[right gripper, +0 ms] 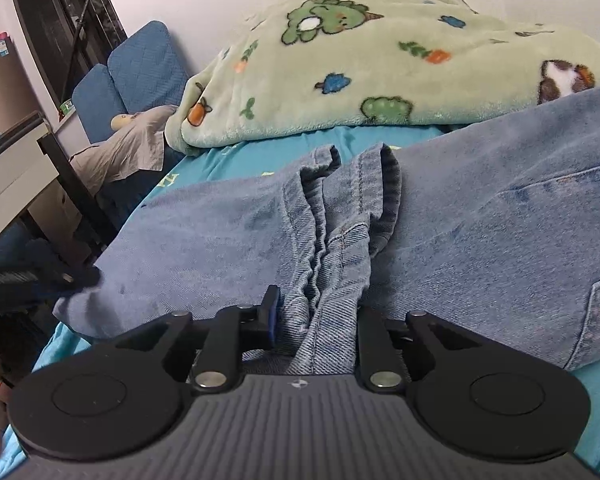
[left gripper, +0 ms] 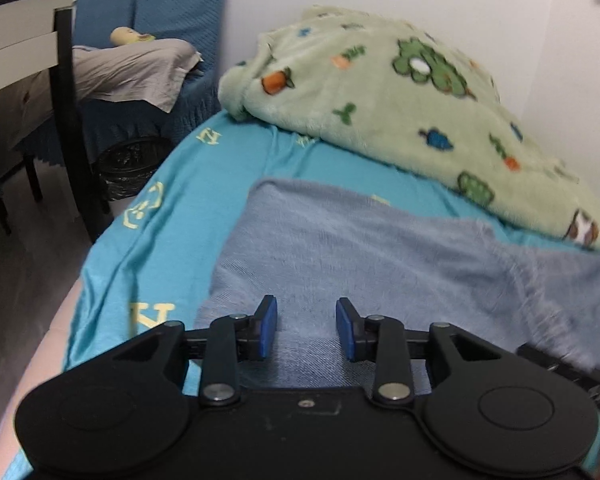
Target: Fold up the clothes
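Note:
A pair of light blue jeans lies flat on a bed with a turquoise sheet. My left gripper is open and empty, hovering just above the near part of the denim. In the right wrist view the jeans spread across the bed, and a bunched fold of denim with a hem and seams runs up between the fingers. My right gripper is shut on that bunched fold. The left gripper also shows in the right wrist view, at the left edge of the jeans.
A green fleece blanket with cartoon prints is heaped at the back of the bed against the white wall. Left of the bed stand a blue sofa with grey cloth on it, a dark bin and a table with black legs.

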{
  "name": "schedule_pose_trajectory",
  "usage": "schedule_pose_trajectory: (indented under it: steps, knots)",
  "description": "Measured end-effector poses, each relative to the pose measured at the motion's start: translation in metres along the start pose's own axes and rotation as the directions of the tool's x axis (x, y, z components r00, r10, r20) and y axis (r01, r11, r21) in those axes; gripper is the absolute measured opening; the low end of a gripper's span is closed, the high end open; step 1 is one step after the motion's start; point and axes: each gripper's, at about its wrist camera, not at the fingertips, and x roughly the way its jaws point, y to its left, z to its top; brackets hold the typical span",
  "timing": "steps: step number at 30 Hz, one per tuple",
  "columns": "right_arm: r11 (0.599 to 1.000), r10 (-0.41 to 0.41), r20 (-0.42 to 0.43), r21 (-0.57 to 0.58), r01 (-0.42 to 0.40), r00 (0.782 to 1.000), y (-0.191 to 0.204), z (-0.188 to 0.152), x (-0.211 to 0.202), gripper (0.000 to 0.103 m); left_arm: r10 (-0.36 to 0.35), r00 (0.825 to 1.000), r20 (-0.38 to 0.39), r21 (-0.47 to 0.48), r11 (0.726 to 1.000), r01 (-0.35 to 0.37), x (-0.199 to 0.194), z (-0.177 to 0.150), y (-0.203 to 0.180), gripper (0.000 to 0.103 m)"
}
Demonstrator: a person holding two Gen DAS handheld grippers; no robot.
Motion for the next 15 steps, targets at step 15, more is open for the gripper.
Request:
schedule_pose_trajectory:
  steps: [15]
  knots:
    - [0.986,-0.096,0.075,0.146,0.084,0.993,-0.07,0.055,-0.122,0.028,-0.021,1.0,-0.013,0.032,0.999,0.021,0.006,-0.009,-0.012,0.03]
